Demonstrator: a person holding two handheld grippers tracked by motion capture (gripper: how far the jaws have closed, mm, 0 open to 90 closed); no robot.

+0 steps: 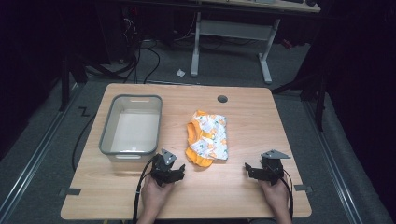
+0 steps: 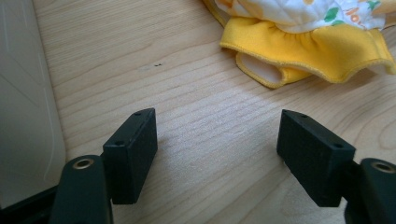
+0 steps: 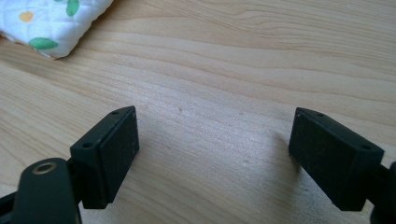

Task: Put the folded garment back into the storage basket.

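Best approach, imo: pinch the folded orange-and-white baby garment (image 1: 207, 138) by its near orange hem, then lift w/o dragging. It lay mid-table, just right of the grey bin (image 1: 131, 126). Left gripper (image 1: 180, 169) sat near the hem, jaws wide apart, empty; right gripper (image 1: 247, 167) likewise, farther off.

A grey tub (image 1: 131, 125) sits on the wooden table (image 1: 243, 186), left of centre.

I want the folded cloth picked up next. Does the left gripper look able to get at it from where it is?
Probably yes. The left gripper stands open with only bare table between its jaws and the yellow-edged cloth just ahead. The grey bin sits off to its side, not in the way.
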